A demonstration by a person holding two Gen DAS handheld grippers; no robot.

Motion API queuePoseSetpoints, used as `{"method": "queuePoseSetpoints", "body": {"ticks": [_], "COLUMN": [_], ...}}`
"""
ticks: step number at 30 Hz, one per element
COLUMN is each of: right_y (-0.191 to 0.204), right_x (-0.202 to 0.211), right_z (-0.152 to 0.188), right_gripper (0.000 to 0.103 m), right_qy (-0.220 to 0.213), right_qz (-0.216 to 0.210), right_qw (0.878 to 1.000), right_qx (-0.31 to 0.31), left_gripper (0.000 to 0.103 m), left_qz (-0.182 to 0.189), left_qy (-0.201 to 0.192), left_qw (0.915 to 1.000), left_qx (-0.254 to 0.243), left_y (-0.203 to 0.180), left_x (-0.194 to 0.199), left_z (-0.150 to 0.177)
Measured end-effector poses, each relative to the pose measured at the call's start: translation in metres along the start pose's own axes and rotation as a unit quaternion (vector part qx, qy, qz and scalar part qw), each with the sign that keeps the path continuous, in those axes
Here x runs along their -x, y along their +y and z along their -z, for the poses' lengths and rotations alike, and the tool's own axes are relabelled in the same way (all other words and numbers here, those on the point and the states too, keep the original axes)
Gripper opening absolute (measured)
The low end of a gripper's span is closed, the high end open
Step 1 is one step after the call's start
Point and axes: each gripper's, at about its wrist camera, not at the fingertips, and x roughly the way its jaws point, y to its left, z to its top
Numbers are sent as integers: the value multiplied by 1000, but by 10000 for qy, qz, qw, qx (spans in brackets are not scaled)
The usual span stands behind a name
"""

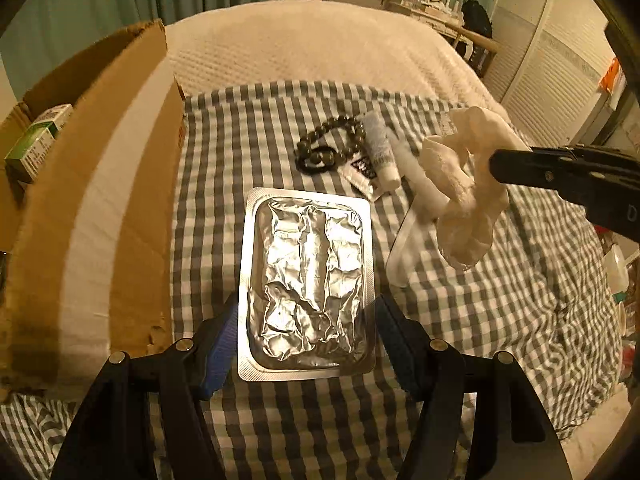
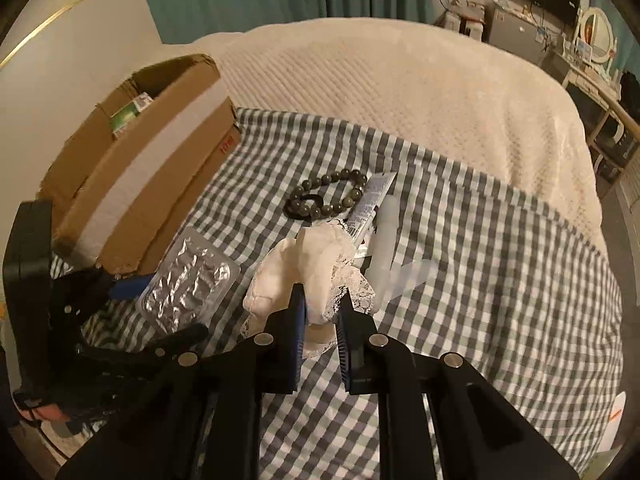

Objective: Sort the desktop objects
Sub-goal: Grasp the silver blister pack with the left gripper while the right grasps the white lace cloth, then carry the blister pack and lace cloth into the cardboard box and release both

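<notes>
**Both grippers loaded, the box waiting at the left**

The gingham cloth (image 1: 500,320) fills the lower half of both views, spread over a cream quilted bedcover (image 1: 312,52) that takes up the upper middle. At the left of each frame stands the open cardboard box (image 1: 100,208), its near wall banded with pale tape. Inside it, at the upper left of the left wrist view, lies a green-and-white carton (image 1: 34,142); nothing more of the box's contents can be made out.

The left gripper (image 1: 306,322) has its jaws set fairly wide, one on each long edge of the silver blister pack (image 1: 306,296), which sits in the lower centre of that view and appears lifted clear of the cloth. The right gripper (image 2: 322,316) is pinched down narrow on the white lace-trimmed cloth (image 2: 304,272), which hangs bunched from its fingers at the centre of the right wrist view.

To do this step well, I judge each load should clear the box's near wall before moving across. The blister pack is held only by its edges, so keep it level. Release the soft cloth low inside so its lace does not snag the rim.

Still on the gingham, upper centre: a bead bracelet (image 1: 332,140), a small printed tube (image 1: 380,152) and a pale plastic stick (image 2: 386,236).
</notes>
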Motion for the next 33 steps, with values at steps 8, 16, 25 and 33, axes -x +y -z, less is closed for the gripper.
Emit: {"method": "queuePoseSetpoints", "body": {"ticks": [8, 16, 25, 33], "right_y": [4, 10, 51, 133], "right_x": [41, 95, 166, 193], "right_z": [0, -17, -66, -123], "right_gripper": [13, 13, 13, 13], "right_qy": [-342, -877, -1638, -2110], "right_qz": [-63, -84, -373, -1022], "right_qw": [9993, 9959, 9856, 9717], "right_qx": [110, 187, 179, 282], "left_gripper": [67, 67, 67, 68], "left_qz": [-21, 35, -140, -795], "left_qy": [-442, -1033, -1814, -2032], "left_qw": [9990, 9942, 9790, 9633], "left_qx": [-57, 286, 916, 1561], "left_y": [-4, 16, 84, 133], "left_x": [37, 95, 191, 248], "left_z": [-14, -50, -88, -111]}}
